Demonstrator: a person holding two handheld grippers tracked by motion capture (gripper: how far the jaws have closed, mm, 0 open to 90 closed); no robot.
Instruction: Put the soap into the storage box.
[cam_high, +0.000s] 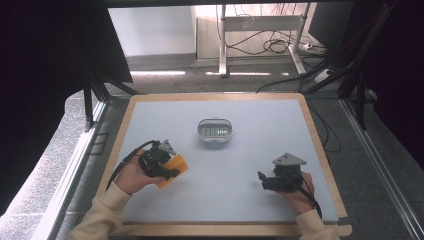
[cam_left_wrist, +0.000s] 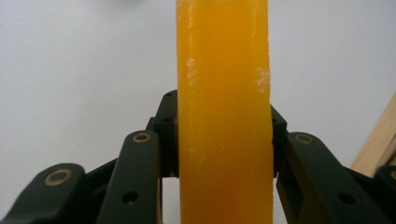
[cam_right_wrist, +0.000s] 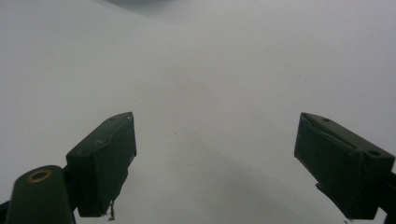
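Observation:
My left gripper (cam_high: 172, 169) is shut on an orange block (cam_high: 173, 170), which I hold just above the table's left part. In the left gripper view the orange block (cam_left_wrist: 223, 116) stands as a tall bar, with both black jaws pressed on its sides. A small white soap dish (cam_high: 216, 130) with a slotted inner tray sits at the table's middle, apart from both grippers. My right gripper (cam_high: 260, 179) rests low at the front right. In the right gripper view its jaws stand wide apart, the gripper (cam_right_wrist: 229, 168) open over bare table.
The white table top (cam_high: 250, 160) has a wooden rim (cam_high: 320, 145); its right corner shows in the left gripper view as a wooden edge (cam_left_wrist: 378, 144). Beyond the far edge are floor, desk legs (cam_high: 222, 45) and loose cables (cam_high: 275, 45). Black frame posts stand at both sides.

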